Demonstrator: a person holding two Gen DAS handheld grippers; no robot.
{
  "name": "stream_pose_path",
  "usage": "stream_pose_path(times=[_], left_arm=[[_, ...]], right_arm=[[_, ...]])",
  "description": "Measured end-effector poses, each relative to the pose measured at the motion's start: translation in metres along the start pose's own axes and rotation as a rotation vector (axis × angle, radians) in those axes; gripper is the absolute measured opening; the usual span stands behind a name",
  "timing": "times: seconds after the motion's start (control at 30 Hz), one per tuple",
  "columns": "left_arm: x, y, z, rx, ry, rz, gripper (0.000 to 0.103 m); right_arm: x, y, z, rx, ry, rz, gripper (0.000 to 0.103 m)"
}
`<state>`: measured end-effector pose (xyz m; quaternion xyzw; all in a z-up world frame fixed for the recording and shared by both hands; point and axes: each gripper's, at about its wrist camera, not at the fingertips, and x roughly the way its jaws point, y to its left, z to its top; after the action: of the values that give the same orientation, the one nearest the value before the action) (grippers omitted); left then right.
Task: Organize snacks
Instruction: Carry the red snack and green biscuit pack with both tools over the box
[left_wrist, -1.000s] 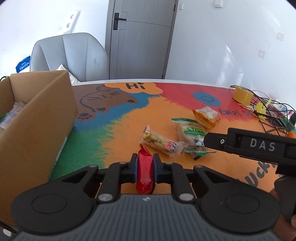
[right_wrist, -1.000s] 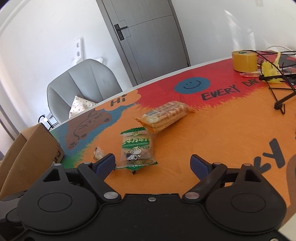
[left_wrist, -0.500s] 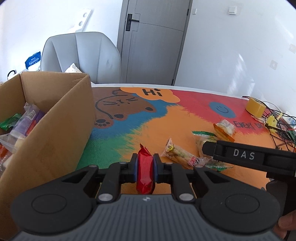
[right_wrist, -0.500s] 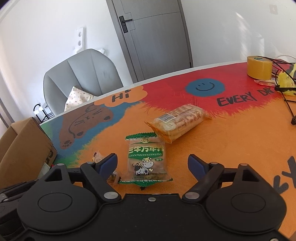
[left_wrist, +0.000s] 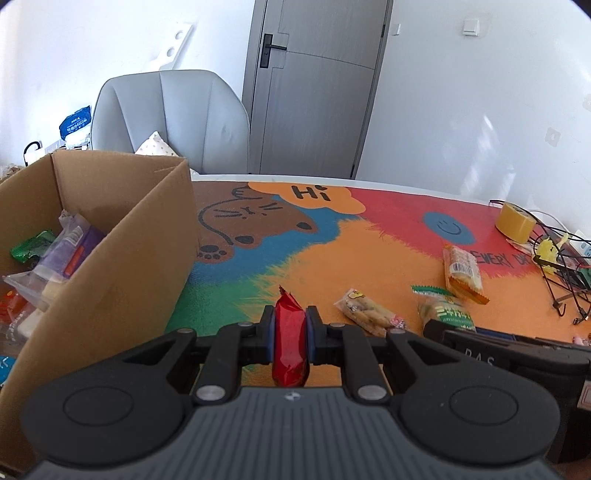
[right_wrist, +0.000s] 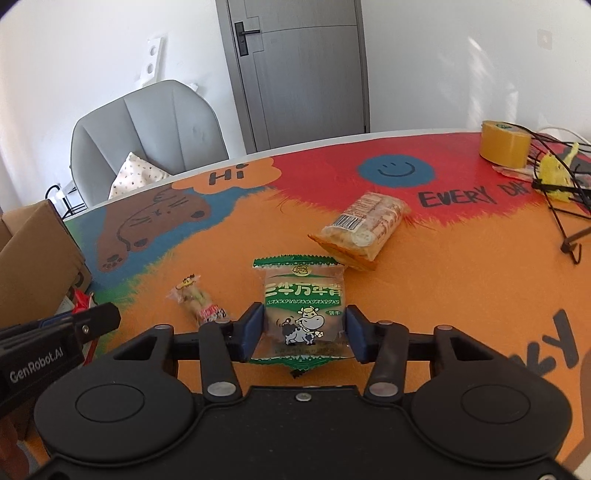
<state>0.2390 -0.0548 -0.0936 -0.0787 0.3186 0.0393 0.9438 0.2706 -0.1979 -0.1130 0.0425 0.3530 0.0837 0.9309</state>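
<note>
Right now the right tool (right_wrist: 304, 334) is closing its jaws around the green biscuit packet (right_wrist: 304, 312), which lies flat on the bench (right_wrist: 461, 295) squarely between the two blue pads. The packet's long axis runs straight away from the tool, so the pads come in on its two long side edges; they sit right at the wrapper's sides, and I can't quite tell whether they are pressing yet. Its near crimped end pokes back under the tool body, its far crimped end just meets the orange cracker pack (right_wrist: 364, 229), which lies diagonally beyond.

Over on the other side, the left tool (left_wrist: 290, 332) is clenched on a red snack pouch (left_wrist: 290, 339), held upright and clear of the bench. The cardboard box (left_wrist: 110, 266) stands close on its left, open-topped, with several wrapped snacks already inside. That makes the left hand far nearer the box, and the near wall is the edge to clear.

Between the two tools lies a small clear-wrapped snack (right_wrist: 199, 301), just beside the right tool's left pad. To the right, open orange bench, with the tape roll (right_wrist: 504, 142) and tangled wires (right_wrist: 561, 206) well apart.
</note>
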Motion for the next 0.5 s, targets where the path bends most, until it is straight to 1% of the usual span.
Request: stream_pose_path(times=[0.17,0.37,0.5], left_arm=[[-0.012,-0.004,0.000,0.007,-0.015,-0.010,0.015],[-0.032,0.000,0.004,-0.007,-0.057,-0.031,0.015],[-0.042,0.004,0.007,-0.011,-0.082,-0.025,0.015]], right_arm=[[-0.018,-0.006,-0.006,0.028,-0.028,0.006,0.048],[-0.039,-0.003,-0.006,0.041,-0.069,0.003,0.048],[-0.054,0.000,-0.005,0.055,-0.103,0.008,0.048]])
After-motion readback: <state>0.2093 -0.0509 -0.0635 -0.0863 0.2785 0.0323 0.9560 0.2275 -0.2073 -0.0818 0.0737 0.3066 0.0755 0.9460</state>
